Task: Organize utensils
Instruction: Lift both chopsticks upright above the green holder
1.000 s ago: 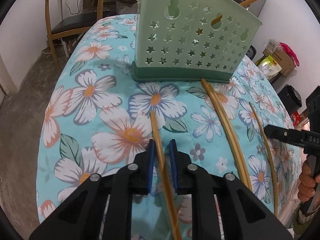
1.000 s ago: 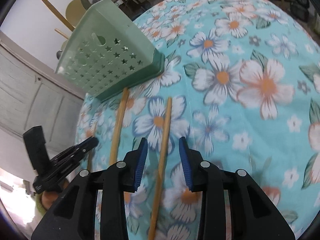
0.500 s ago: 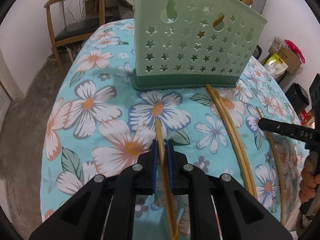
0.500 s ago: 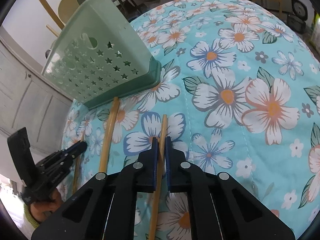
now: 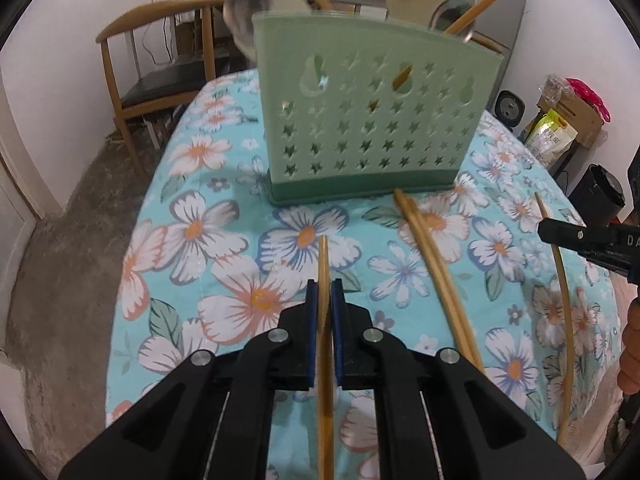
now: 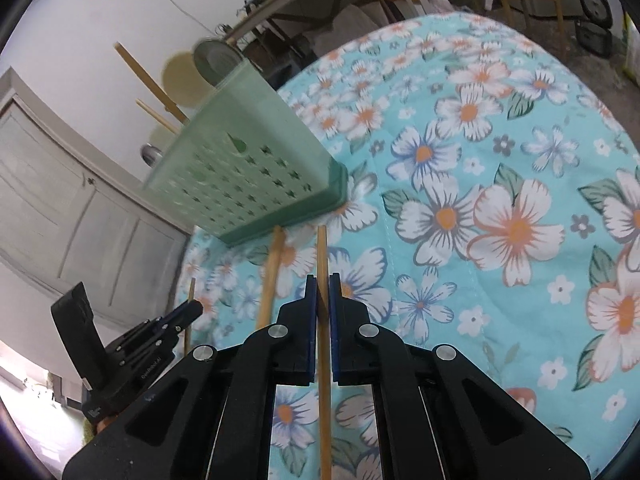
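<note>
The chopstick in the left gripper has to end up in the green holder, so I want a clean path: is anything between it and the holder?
Nothing visible. The left gripper is shut on the chopstick; only bare floral cloth lies between its tip and the green holder. A chopstick pair lies off to the right.

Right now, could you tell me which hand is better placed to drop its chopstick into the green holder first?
Probably the left. Its gripper is shut on a chopstick that points almost straight at the front of the green holder. The right gripper also grips a chopstick, but sees the holder off to one side, at an angle.
</note>
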Available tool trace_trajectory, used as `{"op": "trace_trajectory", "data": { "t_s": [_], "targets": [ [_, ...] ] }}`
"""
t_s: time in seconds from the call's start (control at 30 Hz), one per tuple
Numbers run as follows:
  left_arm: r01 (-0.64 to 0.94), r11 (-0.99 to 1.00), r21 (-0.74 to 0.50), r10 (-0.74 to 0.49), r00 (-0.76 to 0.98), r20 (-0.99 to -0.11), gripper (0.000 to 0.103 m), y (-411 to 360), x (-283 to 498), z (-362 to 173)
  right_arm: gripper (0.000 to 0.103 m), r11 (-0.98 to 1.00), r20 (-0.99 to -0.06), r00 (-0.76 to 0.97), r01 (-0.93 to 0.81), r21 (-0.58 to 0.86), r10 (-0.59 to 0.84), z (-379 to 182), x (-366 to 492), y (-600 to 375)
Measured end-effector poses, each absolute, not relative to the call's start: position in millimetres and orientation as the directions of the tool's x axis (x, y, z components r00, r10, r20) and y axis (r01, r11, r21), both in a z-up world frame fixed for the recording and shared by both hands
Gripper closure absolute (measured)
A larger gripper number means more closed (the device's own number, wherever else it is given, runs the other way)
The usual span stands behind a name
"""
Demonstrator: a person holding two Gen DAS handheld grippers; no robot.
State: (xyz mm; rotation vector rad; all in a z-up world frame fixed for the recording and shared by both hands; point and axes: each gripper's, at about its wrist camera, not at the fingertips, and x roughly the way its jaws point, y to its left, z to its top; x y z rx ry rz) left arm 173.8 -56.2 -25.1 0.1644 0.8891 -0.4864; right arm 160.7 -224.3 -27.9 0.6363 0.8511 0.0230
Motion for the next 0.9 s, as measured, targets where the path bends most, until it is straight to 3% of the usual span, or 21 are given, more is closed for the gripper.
{"op": "trace_trajectory", "data": {
  "t_s": [0.43, 0.9],
  "targets": [
    [0.516, 0.856, -0.018, -0.380, 0.606, -0.699, 0.097, -61, 151, 24, 0.099, 0.815, -0.610, 0.744, 0.160, 0.557, 0.272, 15, 151, -212],
    [0.520, 0.854, 0.005, -0.379, 0.630, -0.678, 0.097, -63, 141, 39, 0.099, 0.815, -0.561, 0.780, 0.118, 0.567, 0.277, 38, 141, -210]
  ]
}}
